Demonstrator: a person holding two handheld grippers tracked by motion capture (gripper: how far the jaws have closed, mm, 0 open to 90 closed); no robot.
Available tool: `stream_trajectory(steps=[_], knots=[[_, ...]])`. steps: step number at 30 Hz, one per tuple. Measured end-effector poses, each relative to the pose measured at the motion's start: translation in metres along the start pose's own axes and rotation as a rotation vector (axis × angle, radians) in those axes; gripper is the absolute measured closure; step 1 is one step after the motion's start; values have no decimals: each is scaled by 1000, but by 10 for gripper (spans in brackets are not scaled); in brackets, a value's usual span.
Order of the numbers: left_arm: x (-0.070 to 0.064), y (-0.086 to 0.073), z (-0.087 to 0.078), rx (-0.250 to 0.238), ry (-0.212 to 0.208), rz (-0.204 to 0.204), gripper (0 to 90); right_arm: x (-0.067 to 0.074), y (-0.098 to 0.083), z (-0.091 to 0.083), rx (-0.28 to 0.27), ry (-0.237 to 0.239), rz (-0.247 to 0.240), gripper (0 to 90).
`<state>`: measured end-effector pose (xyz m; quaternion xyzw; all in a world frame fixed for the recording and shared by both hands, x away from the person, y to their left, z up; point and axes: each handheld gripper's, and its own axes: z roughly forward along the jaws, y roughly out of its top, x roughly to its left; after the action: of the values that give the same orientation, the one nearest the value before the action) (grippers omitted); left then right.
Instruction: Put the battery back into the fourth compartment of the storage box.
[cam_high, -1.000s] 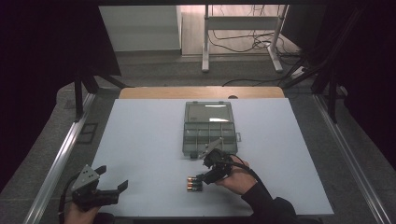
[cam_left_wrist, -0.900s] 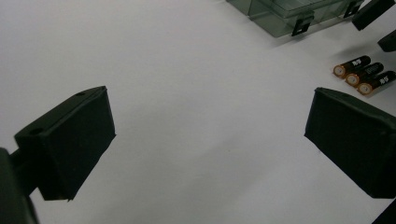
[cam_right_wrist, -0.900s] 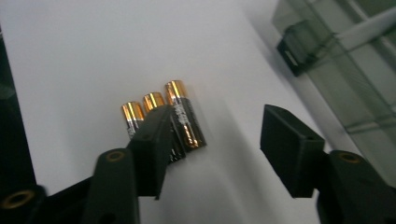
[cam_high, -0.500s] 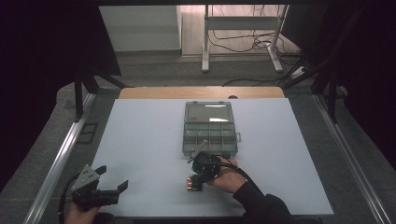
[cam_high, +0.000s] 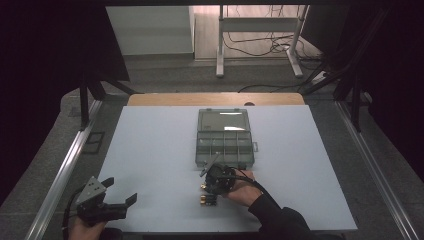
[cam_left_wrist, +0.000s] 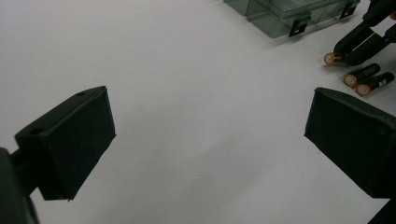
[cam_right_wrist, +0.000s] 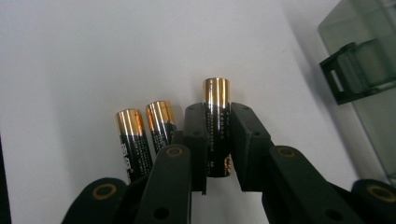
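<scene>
Three black-and-gold batteries lie on the white table in front of a clear compartment box (cam_high: 224, 140). In the right gripper view my right gripper (cam_right_wrist: 218, 112) has just been closing and is shut on the rightmost battery (cam_right_wrist: 215, 93). The other two batteries (cam_right_wrist: 133, 140) lie side by side just left of it. In the high view the right gripper (cam_high: 212, 186) points down at the batteries (cam_high: 206, 200). My left gripper (cam_high: 121, 190) rests at the near left, open and holding nothing. Its own view shows its wide-apart jaws (cam_left_wrist: 210, 135) over bare table.
The box (cam_left_wrist: 289, 14) has its lid open toward the far side, and its latch (cam_right_wrist: 348, 74) is close to the right of the held battery. A wooden strip (cam_high: 215, 98) borders the table's far edge. Metal rails run along both sides.
The right gripper has shifted left and lower onto the batteries, and its jaws have closed on one. The left gripper has not moved.
</scene>
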<state>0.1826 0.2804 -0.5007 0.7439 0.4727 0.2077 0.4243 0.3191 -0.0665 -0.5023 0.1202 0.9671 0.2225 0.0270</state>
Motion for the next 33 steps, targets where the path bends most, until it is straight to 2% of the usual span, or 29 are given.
stream_trajectory(steps=[11,16,25,31,33], knots=[[0,0,0,1,1,2,22,-11,-3,-22,-84,-25,52,763],[0,0,0,1,1,0,22,-17,-4,-28,-101,-36,76,763],[0,0,1,2,1,-2,23,-36,-6,-43,-136,-78,116,763],[1,0,1,2,1,-7,23,-56,-4,-56,-170,-120,152,763],[1,0,1,1,1,-8,23,-57,-4,-57,-170,-123,160,763]])
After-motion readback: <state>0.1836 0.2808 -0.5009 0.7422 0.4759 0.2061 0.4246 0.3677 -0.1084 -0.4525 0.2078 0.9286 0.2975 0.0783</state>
